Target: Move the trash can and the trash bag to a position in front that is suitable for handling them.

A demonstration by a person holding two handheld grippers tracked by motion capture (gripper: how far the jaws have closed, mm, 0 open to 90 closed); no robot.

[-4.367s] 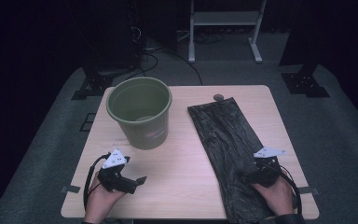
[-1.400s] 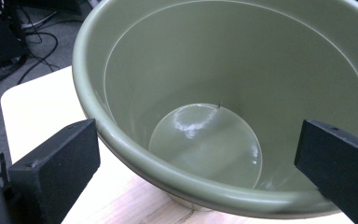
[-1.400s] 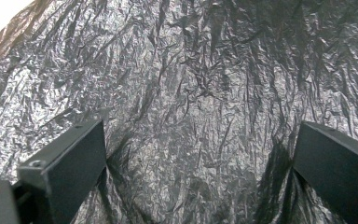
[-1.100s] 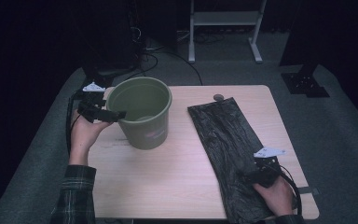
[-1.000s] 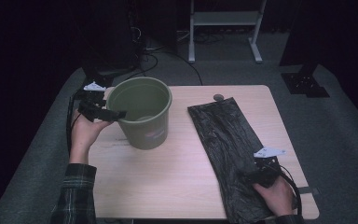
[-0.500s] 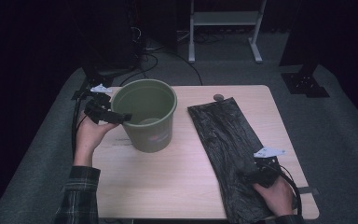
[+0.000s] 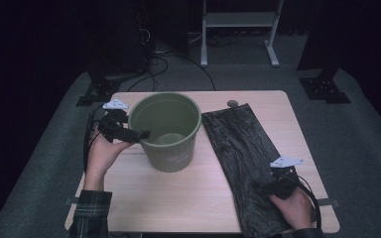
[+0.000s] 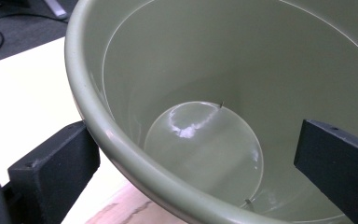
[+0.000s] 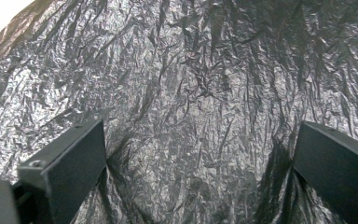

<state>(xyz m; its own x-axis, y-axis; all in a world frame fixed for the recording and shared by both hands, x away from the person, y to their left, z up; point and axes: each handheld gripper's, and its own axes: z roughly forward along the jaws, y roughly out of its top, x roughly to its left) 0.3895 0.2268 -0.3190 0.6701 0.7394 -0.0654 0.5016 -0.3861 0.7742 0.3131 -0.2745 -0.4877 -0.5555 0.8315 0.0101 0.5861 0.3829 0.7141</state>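
at the left of the counter (image 7: 188,198) the left claw (image 7: 138,134) stood spread wide astride the near-left rim of the bucket (image 7: 165,130), one jaw outside the wall and one inside, neither pressing it in the left gripper view. the bucket was olive green plastic, round, tapering to a smaller glossy floor with a pale highlight, its rolled lip smooth, a faint label on its outer wall; it stood upright at the middle of the counter. just right of it lay the black bag (image 7: 248,148), flat, long and finely crinkled, running from the far edge to the near edge. the right claw (image 7: 268,187) rested on the bag's near end, jaws spread apart over the wrinkled film, gripping nothing.
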